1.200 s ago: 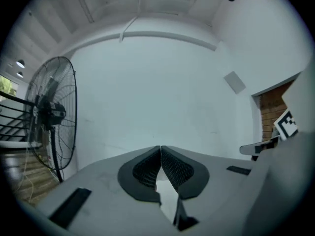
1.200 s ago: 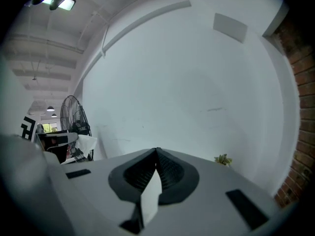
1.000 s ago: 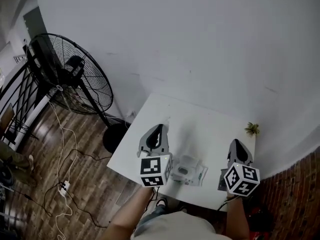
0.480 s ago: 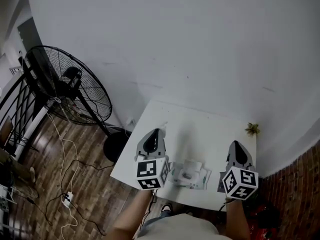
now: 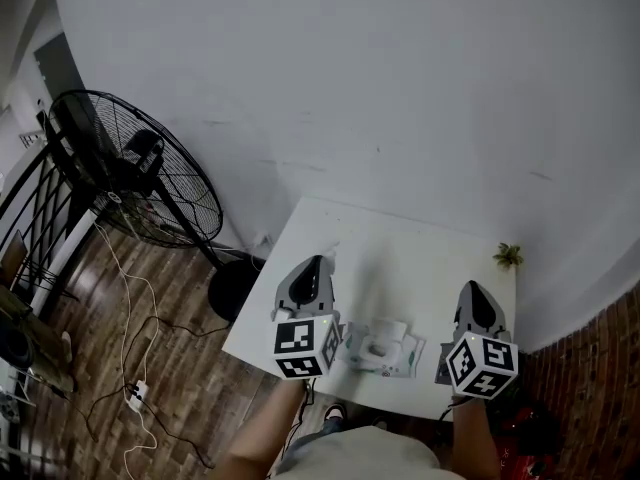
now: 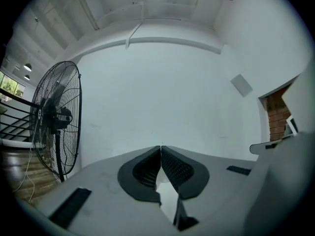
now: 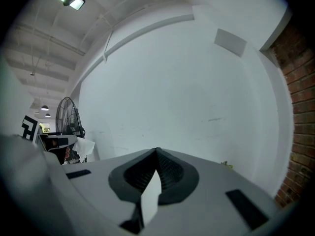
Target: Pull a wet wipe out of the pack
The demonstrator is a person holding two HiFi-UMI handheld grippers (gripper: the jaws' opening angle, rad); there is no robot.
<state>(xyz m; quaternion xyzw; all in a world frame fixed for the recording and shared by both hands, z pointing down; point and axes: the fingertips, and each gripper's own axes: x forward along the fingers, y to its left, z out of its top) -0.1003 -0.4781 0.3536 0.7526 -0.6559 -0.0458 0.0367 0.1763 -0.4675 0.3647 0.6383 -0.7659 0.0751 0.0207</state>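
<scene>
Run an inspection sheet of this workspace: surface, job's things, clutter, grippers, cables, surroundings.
Surface: white table.
Job's things: wet wipe pack at the near edge, white wipe sticking up from it.
Clutter: small plant at the far right corner.
Grippers: left gripper and right gripper both shut, holding nothing, flanking the pack.
Cables: cords trailing on the wood floor.
Surroundings: pedestal fan, white wall, brick wall at right.

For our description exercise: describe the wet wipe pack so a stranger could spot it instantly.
Find the white table by the wall. At its near edge, between the left gripper and right gripper, lies the wet wipe pack: flat and pale, unlike the small plant.
</scene>
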